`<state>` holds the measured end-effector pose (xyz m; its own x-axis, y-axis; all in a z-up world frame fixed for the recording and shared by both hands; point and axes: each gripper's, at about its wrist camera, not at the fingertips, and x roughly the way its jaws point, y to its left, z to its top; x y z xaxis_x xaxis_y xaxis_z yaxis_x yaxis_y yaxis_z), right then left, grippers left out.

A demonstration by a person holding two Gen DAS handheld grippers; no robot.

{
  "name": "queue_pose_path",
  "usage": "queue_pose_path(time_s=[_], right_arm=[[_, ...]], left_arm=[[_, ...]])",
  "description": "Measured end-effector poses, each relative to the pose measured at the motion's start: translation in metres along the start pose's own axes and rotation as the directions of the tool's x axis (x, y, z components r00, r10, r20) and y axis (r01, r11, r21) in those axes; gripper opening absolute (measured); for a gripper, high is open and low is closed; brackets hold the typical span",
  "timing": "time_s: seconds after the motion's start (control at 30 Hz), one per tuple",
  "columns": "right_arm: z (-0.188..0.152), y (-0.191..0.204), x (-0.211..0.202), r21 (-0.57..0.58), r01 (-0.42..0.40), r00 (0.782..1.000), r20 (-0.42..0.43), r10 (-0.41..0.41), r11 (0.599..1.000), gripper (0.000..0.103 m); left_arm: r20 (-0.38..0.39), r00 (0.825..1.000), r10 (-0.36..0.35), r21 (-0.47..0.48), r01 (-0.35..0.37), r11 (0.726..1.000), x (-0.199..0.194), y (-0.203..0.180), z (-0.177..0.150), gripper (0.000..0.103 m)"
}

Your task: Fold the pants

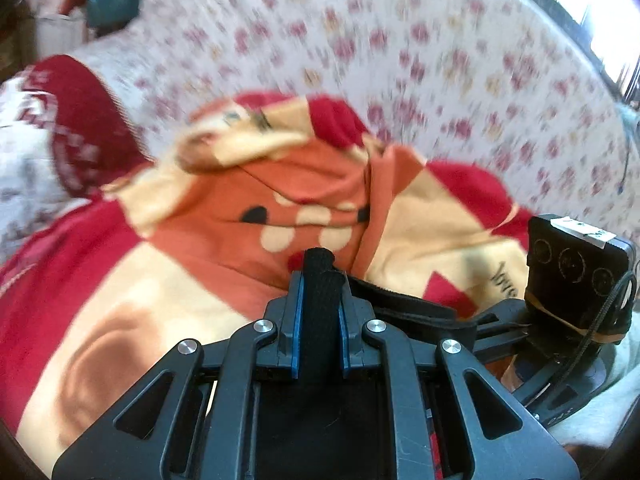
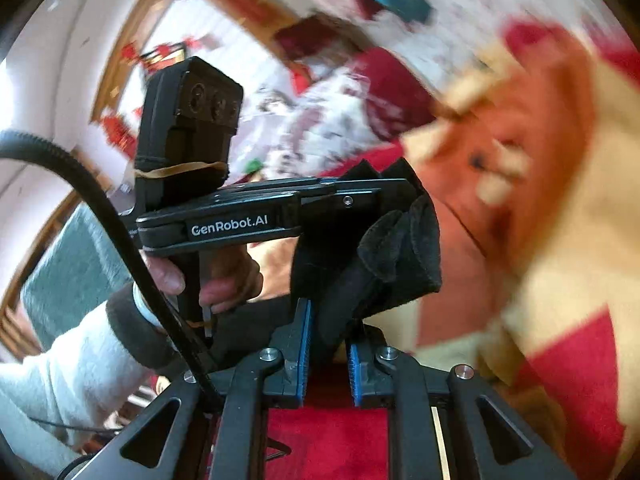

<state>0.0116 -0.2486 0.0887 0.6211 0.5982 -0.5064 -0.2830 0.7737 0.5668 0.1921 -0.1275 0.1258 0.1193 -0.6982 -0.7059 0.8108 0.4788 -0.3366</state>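
Left wrist view: the left gripper (image 1: 320, 280) is clamped on a fold of the black pants (image 1: 318, 312), which stand up between its blue pads and trail off toward 3 o'clock, where the other gripper's black camera block sits. Beyond it, from 9 to 1 o'clock, lies a red, orange and cream blanket (image 1: 224, 208), with a flowered bedsheet (image 1: 400, 48) behind. In the right wrist view the right gripper (image 2: 328, 344) also pinches the pants (image 2: 384, 248), bunched just above its pads; at 10 o'clock a hand (image 2: 208, 276) holds the left gripper (image 2: 360, 196), itself shut on the same cloth.
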Motion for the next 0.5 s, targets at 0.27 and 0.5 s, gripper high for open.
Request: queue_pose_path(time_s=[0.27,0.5], right_arm=[[0.000,0.090,0.048,-0.244,-0.099,0.991,-0.107,0.075,0.965,0.015],[-0.046,0.129,0.151,-0.316,-0.214,0.930,-0.356,0.093,0.924,0.016]], left_arm=[[0.137,0.981,0.135,-0.175,-0.110,0.978,-0.094,0.031,-0.073,0.013],[0.111,0.941,0.319,-0.417,-0.248,0.875,-0.149,0.074,-0.174,0.014]])
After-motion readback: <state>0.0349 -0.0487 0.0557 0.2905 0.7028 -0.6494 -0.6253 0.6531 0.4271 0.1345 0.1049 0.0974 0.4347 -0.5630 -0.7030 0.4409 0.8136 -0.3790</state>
